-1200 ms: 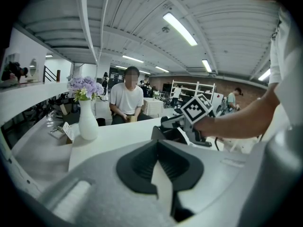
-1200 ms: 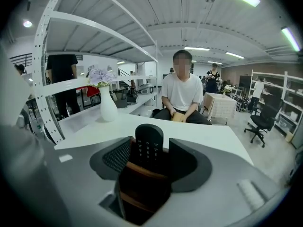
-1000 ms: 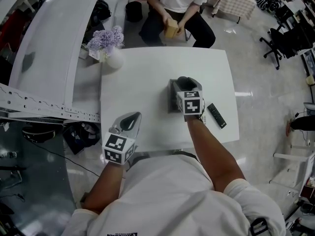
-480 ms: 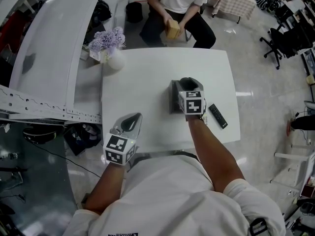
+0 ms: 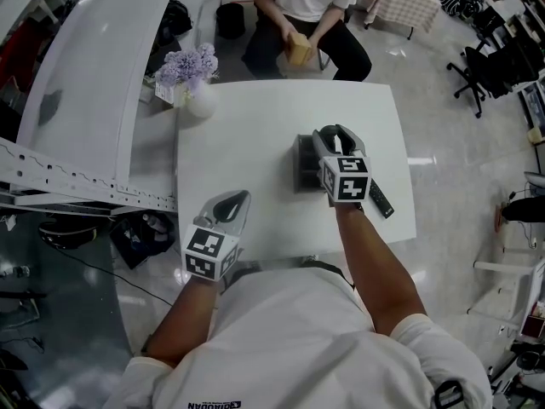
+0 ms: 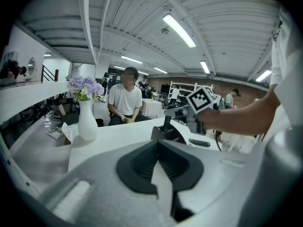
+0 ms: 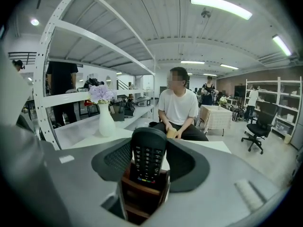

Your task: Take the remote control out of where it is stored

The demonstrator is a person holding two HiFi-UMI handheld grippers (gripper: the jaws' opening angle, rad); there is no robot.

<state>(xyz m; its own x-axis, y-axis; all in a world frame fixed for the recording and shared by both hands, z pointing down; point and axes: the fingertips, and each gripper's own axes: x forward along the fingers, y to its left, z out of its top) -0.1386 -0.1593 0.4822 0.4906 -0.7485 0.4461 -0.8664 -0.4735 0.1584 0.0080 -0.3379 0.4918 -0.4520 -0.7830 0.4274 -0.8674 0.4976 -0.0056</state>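
Observation:
A black remote control [image 7: 148, 157] stands upright between the pads of my right gripper [image 7: 149, 161], its lower end still inside a dark wooden holder [image 7: 141, 196]. The jaws have just been closing, and the pads now press on the remote's sides. From the head view, the right gripper [image 5: 334, 136] hovers over the holder [image 5: 303, 165] at the middle right of the white table [image 5: 247, 143]. My left gripper [image 5: 237, 199] rests at the table's near left edge, jaws together, nothing in them [image 6: 161, 167].
A second black remote [image 5: 381, 198] lies flat on the table right of the holder. A white vase of purple flowers [image 5: 194, 83] stands at the far left corner. A person [image 5: 306, 7] sits beyond the far edge holding a small box.
The right gripper has risen above the holder and shifted slightly right in the head view, with the remote in it. The left gripper has stayed put.

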